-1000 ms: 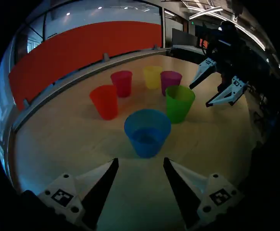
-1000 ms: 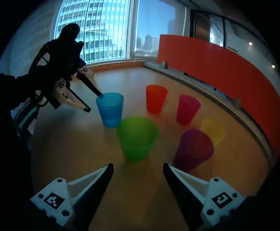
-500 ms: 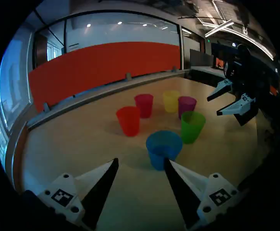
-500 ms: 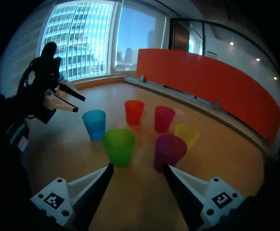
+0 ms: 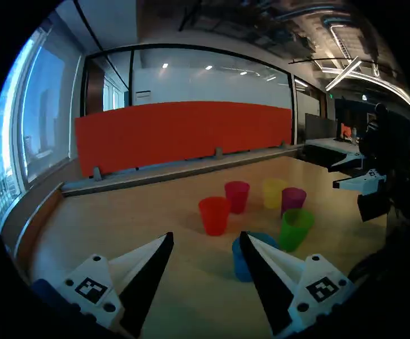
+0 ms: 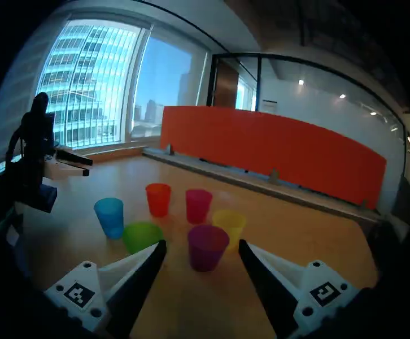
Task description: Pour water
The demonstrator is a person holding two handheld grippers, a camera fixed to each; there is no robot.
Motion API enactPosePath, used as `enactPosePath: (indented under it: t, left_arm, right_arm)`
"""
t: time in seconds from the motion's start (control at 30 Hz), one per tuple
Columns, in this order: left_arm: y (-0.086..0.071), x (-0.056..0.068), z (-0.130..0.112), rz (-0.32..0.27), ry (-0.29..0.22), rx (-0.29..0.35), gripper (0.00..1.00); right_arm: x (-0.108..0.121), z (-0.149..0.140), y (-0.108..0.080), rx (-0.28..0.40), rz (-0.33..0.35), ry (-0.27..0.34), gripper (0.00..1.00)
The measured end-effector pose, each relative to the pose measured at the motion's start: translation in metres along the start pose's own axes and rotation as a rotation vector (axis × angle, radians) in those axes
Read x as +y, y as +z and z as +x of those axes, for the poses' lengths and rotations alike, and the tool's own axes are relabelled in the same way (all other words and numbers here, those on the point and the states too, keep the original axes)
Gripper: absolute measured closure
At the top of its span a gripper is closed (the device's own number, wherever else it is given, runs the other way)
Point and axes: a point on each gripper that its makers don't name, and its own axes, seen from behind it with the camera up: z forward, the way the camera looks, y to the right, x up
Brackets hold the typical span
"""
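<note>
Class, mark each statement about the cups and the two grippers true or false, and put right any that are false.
1. Six cups stand on the table. True: blue cup, green cup, orange cup, pink cup, yellow cup, purple cup.
2. The right gripper is shut on the purple cup. False: its fingers are spread and hold nothing; the cup stands free ahead of them.
3. The left gripper is open and empty. True.
4. The green cup lies on its side. False: it stands upright.
5. An orange wall panel runs behind the table. True.
</note>
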Motion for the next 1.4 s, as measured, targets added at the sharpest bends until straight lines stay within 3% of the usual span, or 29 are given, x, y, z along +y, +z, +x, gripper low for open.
enactPosePath:
  t: [0.4, 0.67, 0.87, 1.1, 1.4]
  left_arm:
    - [-0.009, -0.019, 0.037, 0.148, -0.022, 0.149, 0.14]
    - [-0.014, -0.031, 0.046, 0.246, -0.037, 0.224, 0.14]
    - [-0.016, -0.039, 0.039, 0.31, -0.034, 0.259, 0.14]
    - [-0.022, -0.045, 0.035, 0.349, -0.061, 0.307, 0.14]
    - [-0.028, -0.046, 0.032, 0.387, -0.025, 0.346, 0.14]
  right_arm:
    - [0.035, 0.039, -0.005, 0.158, -0.193, 0.048, 0.01]
    - [0.072, 0.056, -0.016, 0.263, -0.379, 0.059, 0.01]
    - [0.091, 0.055, -0.027, 0.317, -0.485, 0.055, 0.01]
    - [0.097, 0.042, -0.035, 0.347, -0.522, 0.085, 0.01]
    - [0.096, 0.024, -0.04, 0.362, -0.517, 0.125, 0.01]
